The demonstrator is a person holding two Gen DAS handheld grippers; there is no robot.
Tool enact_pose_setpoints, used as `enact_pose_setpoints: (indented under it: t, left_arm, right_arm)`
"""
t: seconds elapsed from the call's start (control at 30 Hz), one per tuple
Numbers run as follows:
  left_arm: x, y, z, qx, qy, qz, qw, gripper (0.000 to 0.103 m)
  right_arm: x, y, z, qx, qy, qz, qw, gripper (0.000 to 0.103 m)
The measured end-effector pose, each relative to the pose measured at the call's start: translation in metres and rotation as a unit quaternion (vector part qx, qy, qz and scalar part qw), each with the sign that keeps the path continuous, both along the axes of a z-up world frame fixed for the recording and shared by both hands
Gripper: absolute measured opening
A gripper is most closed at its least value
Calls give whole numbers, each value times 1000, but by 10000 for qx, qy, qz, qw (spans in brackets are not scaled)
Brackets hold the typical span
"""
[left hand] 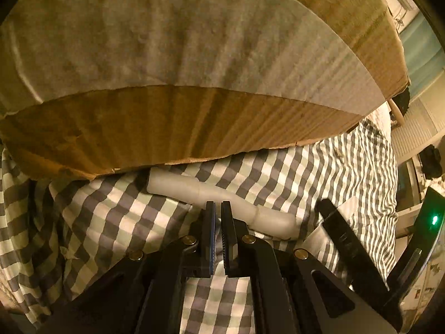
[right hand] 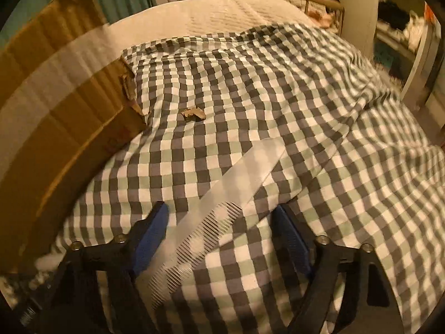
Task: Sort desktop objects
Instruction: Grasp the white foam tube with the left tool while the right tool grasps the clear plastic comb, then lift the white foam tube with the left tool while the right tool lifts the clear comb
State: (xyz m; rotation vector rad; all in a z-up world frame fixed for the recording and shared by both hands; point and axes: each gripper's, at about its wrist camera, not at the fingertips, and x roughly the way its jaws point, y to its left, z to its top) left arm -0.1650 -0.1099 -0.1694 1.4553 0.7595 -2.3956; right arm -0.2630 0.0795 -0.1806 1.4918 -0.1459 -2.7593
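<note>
A pale, segmented white tube [left hand: 222, 203] lies on the checked cloth [left hand: 116, 217], one end tucked under the edge of a big cardboard box [left hand: 178, 128]. My left gripper [left hand: 218, 208] hovers just in front of the tube's middle, shut, with only a thin slit between its pads and nothing in it. In the right wrist view a translucent white comb [right hand: 236, 178] lies slantwise on the cloth. My right gripper [right hand: 219, 214] stands open astride its toothed end, its blue pads [right hand: 155, 228] well apart.
The cardboard box [right hand: 55, 105], with a wide tape strip, fills the left side. A small torn cardboard scrap [right hand: 193, 112] lies on the cloth beyond the comb. A black finger of the right gripper [left hand: 342, 236] shows at right. The rumpled cloth [right hand: 306, 111] stretches rightward; shelves stand behind.
</note>
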Motion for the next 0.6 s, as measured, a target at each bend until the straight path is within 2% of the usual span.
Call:
enact_pose_setpoints:
  t: [0.03,0.13,0.2,0.33,0.37,0.43,0.47,0.5,0.57,0.6]
  left_arm:
    - [-2,2,0,-54,-32,-52,10000,5]
    - [-6,7,-1,-128,-81,-85,9998,6]
    - [-6,8,0,-158,-84,-59,9998,6]
    - [-7,13,3,-237,-97,-42,9997,9]
    - [-6,12,5,-225,-83,-45,9997,15]
    - [-5,14,5,-67,-22,-6,10000,33]
    - [-1,10,8,40,10,80,10000,55]
    - [-4,8,7,239,74,194,9995,66]
    - [-9,6,6,472,207,273,9983,66]
    - [-12,9,7,357,266,248,9987,66]
  right_arm:
    - [3,-1,1,17,19,97,10000,50]
    - [13,5,4,36,10,204,9998,29]
    - [23,14,9,-25,-22,295,9996,25]
    - [41,26,18,147,4,456,9989,25]
    - [48,31,22,89,50,490,9987,25]
    - [58,42,27,19,116,470,9988,25]
    - [63,49,28,-100,102,516,9986,25]
    - [67,53,27,-166,83,509,9985,25]
    - [72,62,23,-222,31,458,9987,25]
    - [75,67,21,-244,29,423,9988,25]
